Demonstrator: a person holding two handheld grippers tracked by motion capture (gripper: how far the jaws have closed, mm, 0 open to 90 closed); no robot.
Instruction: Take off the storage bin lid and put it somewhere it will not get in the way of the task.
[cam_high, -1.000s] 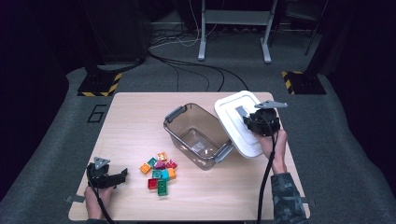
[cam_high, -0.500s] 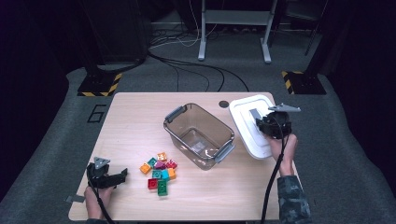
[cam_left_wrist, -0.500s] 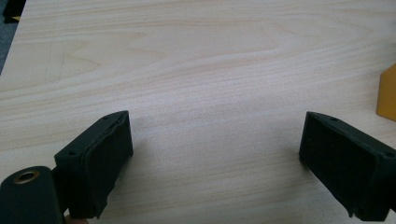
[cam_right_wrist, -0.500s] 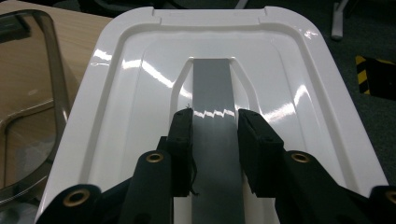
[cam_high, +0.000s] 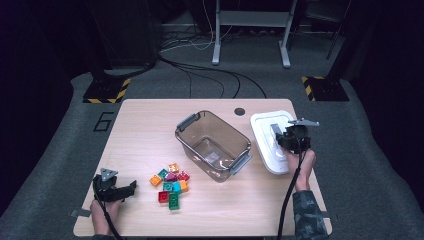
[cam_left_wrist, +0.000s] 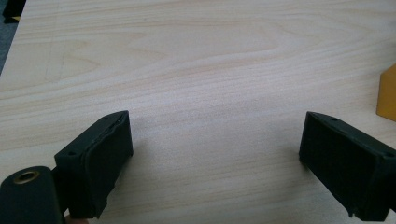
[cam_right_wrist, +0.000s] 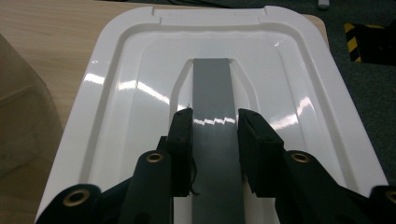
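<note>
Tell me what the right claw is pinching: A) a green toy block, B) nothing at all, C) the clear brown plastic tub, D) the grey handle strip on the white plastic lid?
D: in the right gripper view the right claw has its jaws pressed on both sides of the grey handle strip running down the middle of the white plastic lid.

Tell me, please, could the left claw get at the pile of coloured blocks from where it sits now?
Probably yes. The left claw stands open on bare table just beside the coloured blocks, with nothing between them. The clear bin sits farther back, out of its path.
</note>
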